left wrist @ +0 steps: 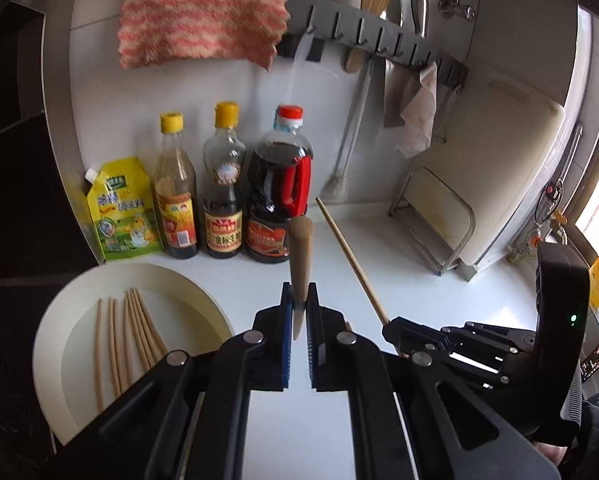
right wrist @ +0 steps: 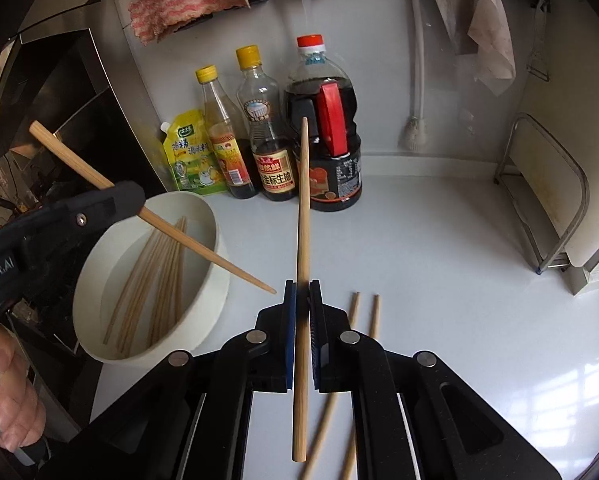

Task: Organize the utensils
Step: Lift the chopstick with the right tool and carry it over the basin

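My left gripper point(left wrist: 299, 300) is shut on one wooden chopstick point(left wrist: 301, 256) that points up and away. In the right wrist view this left gripper point(right wrist: 137, 202) holds that chopstick point(right wrist: 195, 244) slanted over the white bowl point(right wrist: 215, 236). The bowl point(left wrist: 203, 292) holds several chopsticks point(left wrist: 127, 336), which also show in the right wrist view point(right wrist: 159, 272). My right gripper point(right wrist: 302, 292) is shut on another chopstick point(right wrist: 303, 216), held above the counter; it shows in the left wrist view point(left wrist: 351, 260). Two loose chopsticks point(right wrist: 363, 320) lie on the white counter under my right gripper.
A yellow pouch point(left wrist: 123, 212) and three sauce bottles point(left wrist: 223, 188) stand against the back wall. A cutting board in a metal stand point(left wrist: 491, 184) is at the right. A striped cloth point(left wrist: 203, 24) and utensils hang on a wall rack point(left wrist: 379, 36). A dark stove point(right wrist: 59, 92) is left of the bowl.
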`<move>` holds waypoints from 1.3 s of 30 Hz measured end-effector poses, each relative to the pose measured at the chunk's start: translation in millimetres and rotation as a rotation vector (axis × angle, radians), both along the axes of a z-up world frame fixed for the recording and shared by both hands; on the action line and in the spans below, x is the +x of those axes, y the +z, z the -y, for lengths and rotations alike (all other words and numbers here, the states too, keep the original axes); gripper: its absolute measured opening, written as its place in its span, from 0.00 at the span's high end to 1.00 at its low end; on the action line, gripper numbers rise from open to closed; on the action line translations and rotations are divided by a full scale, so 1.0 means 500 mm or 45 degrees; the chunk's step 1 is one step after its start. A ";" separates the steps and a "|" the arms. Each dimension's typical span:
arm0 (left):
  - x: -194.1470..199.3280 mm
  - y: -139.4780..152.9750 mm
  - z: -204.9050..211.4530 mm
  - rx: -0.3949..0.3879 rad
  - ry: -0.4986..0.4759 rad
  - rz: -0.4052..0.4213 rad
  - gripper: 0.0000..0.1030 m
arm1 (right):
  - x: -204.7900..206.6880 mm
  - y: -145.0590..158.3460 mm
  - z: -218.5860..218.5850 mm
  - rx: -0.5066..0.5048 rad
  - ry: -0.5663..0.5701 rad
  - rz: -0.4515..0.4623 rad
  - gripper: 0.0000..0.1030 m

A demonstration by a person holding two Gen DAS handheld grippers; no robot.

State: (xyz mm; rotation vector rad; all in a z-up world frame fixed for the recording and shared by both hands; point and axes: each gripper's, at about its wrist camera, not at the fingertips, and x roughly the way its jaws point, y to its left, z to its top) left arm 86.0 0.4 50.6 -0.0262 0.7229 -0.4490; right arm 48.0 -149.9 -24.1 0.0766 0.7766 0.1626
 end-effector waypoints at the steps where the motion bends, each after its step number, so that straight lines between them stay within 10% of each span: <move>1: 0.004 0.011 -0.016 -0.002 0.016 0.018 0.93 | 0.006 0.003 -0.013 0.003 0.014 0.004 0.94; 24: 0.125 -0.125 -0.294 0.204 0.301 -0.060 0.91 | 0.187 -0.116 -0.322 0.040 0.355 -0.262 0.94; 39: 0.148 -0.290 -0.304 0.222 0.335 -0.403 0.91 | 0.217 -0.178 -0.356 0.028 0.368 -0.422 0.94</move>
